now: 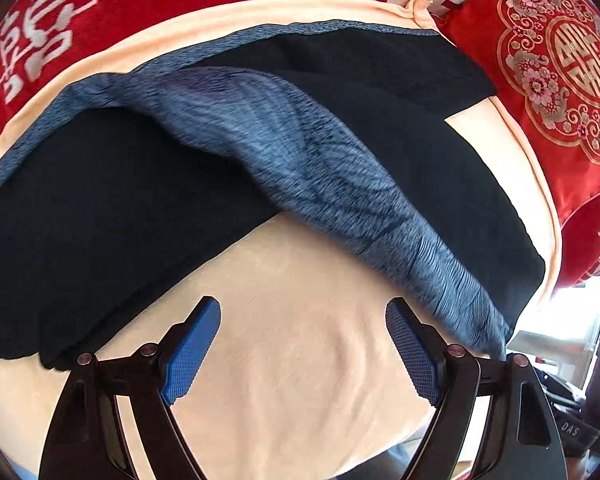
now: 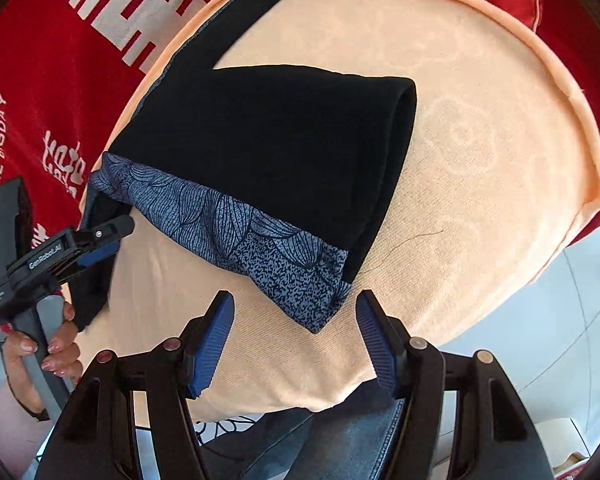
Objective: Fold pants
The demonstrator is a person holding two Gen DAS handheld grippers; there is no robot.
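Observation:
Black pants [image 2: 280, 140] with a blue-grey leaf-print waistband [image 2: 240, 232] lie folded on a peach cloth [image 2: 480, 140]. My right gripper [image 2: 295, 300] hovers open over the cloth, just short of the waistband's near corner, with nothing between its blue pads. In the left wrist view the pants [image 1: 100, 216] spread across the middle and the waistband [image 1: 300, 148] runs diagonally over them. My left gripper [image 1: 303, 308] is open above bare cloth, its right pad close to the waistband's end. From the right wrist view, the left gripper [image 2: 108, 240] sits at the pants' left edge.
Red bedding with white characters [image 2: 40, 100] surrounds the peach cloth [image 1: 300, 380]. A red embroidered pillow [image 1: 560, 72] lies at the right. A hand [image 2: 56, 344] grips the left tool's handle. A leg in jeans [image 2: 340, 440] is at the cloth's near edge, pale floor [image 2: 540, 340] beyond.

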